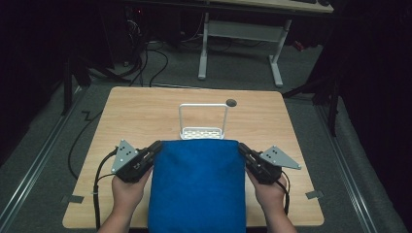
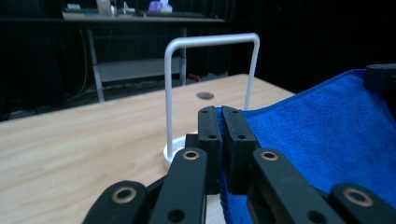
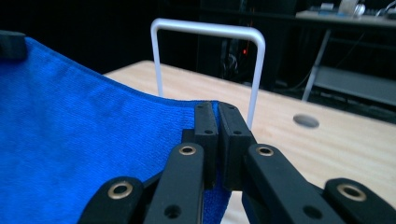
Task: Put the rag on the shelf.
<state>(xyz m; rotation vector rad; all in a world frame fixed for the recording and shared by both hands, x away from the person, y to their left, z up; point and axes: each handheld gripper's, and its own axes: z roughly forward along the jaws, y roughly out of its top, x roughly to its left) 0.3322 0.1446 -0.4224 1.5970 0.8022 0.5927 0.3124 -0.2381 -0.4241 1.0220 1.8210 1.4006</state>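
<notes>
No text, label, brand, number or sign can be read anywhere in these views. The items on the far desk are too small and blurred for any lettering to be made out.

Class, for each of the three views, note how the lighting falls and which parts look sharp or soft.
High view: the table is lit, the room around it dark. Left gripper view: the left tool and blue towel are fairly sharp, the far desk soft. Right gripper view: the white rack is clear, the background dim and blurred.
</notes>
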